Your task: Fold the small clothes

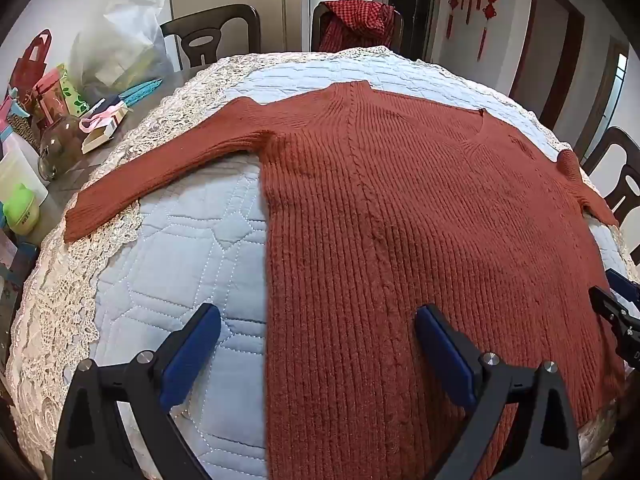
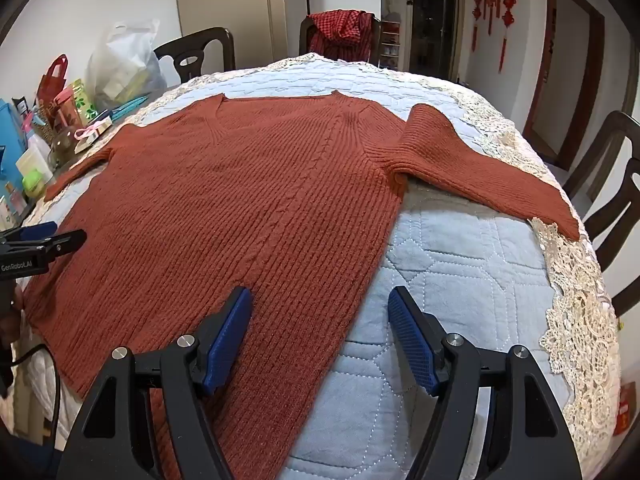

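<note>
A rust-red ribbed knit sweater (image 1: 400, 208) lies flat and spread out on a light blue quilted cover (image 1: 180, 248), both sleeves stretched sideways. It also shows in the right wrist view (image 2: 248, 200). My left gripper (image 1: 316, 320) is open and empty, above the sweater's left side edge near the hem. My right gripper (image 2: 320, 300) is open and empty, above the sweater's right side edge near the hem. The right gripper also shows at the right edge of the left wrist view (image 1: 612, 300). The left gripper shows at the left edge of the right wrist view (image 2: 44, 240).
The quilt (image 2: 460, 264) has a cream lace border (image 2: 580, 320). Boxes, bags, a glass jar (image 1: 56, 148) and a green pot (image 1: 22, 210) crowd the table's left side. Dark chairs (image 1: 208, 36) stand around; a red checked cloth (image 1: 356, 20) hangs on one.
</note>
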The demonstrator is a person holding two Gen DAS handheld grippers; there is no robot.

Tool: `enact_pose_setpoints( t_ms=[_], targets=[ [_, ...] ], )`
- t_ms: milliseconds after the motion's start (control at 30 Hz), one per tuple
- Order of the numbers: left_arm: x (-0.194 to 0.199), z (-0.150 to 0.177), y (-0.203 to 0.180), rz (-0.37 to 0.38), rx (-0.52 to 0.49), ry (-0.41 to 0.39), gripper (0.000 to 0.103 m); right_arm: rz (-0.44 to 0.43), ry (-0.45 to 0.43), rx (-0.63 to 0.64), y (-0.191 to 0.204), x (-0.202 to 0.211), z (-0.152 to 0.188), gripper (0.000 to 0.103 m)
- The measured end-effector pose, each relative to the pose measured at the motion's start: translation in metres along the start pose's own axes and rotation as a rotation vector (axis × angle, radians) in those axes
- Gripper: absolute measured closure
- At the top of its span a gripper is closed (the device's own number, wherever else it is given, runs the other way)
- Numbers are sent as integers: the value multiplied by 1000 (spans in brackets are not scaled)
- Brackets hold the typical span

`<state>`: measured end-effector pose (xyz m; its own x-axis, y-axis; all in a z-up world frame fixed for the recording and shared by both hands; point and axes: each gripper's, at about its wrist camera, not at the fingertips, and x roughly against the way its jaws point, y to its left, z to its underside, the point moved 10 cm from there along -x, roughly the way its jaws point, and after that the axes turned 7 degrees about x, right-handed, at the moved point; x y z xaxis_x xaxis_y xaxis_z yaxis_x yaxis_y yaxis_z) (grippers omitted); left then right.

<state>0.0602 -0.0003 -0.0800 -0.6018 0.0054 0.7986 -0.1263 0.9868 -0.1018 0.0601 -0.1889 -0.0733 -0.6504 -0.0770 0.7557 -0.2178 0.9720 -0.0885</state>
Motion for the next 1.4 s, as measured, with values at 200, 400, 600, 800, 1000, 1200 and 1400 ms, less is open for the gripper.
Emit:
enact_pose_setpoints(
  t_ms=[200,400,600,800,1000,1200,1400],
  targets=[
    [0,-1,1,2,-2,1,3,-1,5,0,0,0,0,32],
    [-1,1,-2,1,-5,-3,2,0,-5,-1,0,0,-2,32],
    [-1,1,-1,-6,-10,-2,1,-1,-8,-3,1,-1,-3,32],
    [-2,0,0,-12,-14,2,1,-1,-9,-3,1,-2,-2,32],
    [-1,0,0,-13,-14,2,1,-1,-9,-3,1,-1,-1,32],
    [-1,0,0,-13,-15,2,1,-1,-10,-3,1,-2,-2,32],
    [-1,0,0,-13,-15,1,0,-1,-10,-3,1,-2,-2,32]
  ],
)
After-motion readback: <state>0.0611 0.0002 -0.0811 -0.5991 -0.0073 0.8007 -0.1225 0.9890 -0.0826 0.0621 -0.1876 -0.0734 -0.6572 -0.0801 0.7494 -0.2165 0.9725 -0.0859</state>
